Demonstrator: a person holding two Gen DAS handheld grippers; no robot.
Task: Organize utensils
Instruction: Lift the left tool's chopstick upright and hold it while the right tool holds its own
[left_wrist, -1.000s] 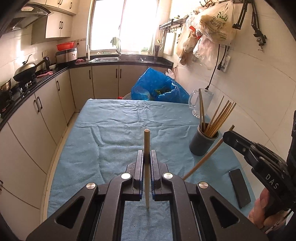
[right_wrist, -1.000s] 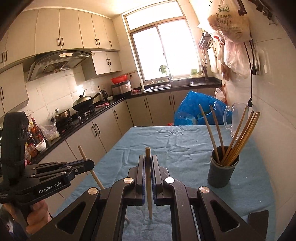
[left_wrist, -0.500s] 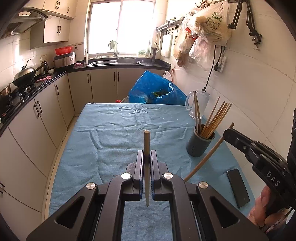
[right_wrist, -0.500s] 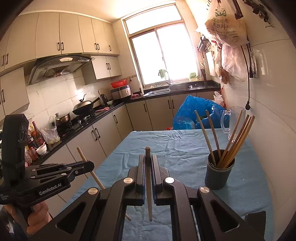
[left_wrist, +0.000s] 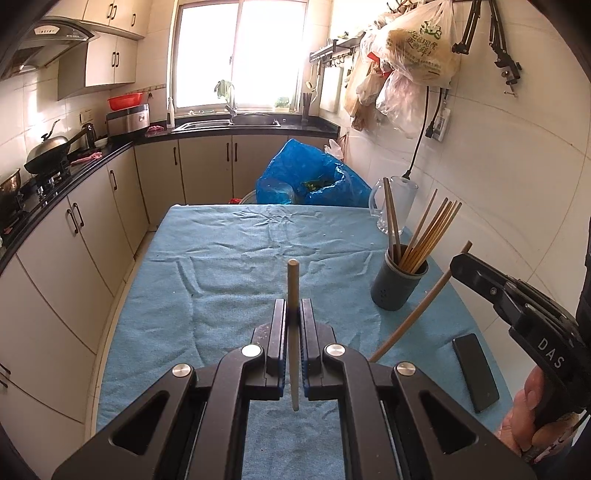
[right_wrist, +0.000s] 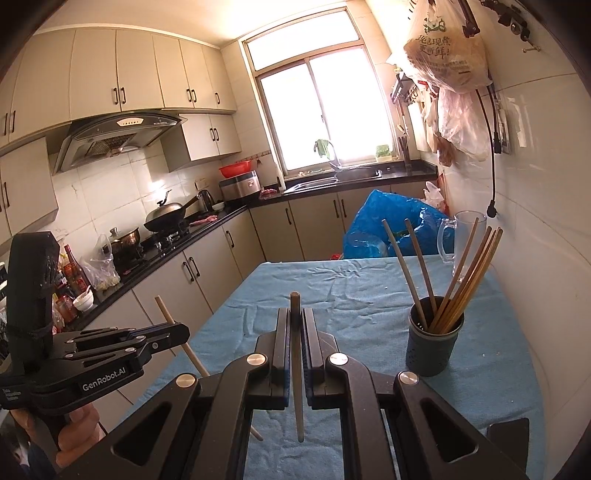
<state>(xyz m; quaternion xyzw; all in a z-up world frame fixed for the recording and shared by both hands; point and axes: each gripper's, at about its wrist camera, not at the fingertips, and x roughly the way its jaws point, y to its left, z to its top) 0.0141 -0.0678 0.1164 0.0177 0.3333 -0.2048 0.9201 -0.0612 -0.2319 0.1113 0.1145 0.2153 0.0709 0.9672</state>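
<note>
Both hands are loaded here. The left gripper (left_wrist: 293, 317) is clamped tight on a pale chopstick (left_wrist: 293, 291), and the right gripper (right_wrist: 295, 325) is pinched just as tight on a darker chopstick (right_wrist: 295, 314). Each stick stands upright in its jaws, blunt end up, thin tip hanging down over the blue cloth of the table (left_wrist: 221, 277), clear of it as far as I can judge.

The grey holder (left_wrist: 397, 286) sits by the table's right edge, near the wall, already bristling with chopsticks (left_wrist: 428, 236) that lean up and away to the right. It lies ahead and to the right of both tongs, and the right one looks nearer, so I'd expect that stick to drop in first, tip down.
</note>
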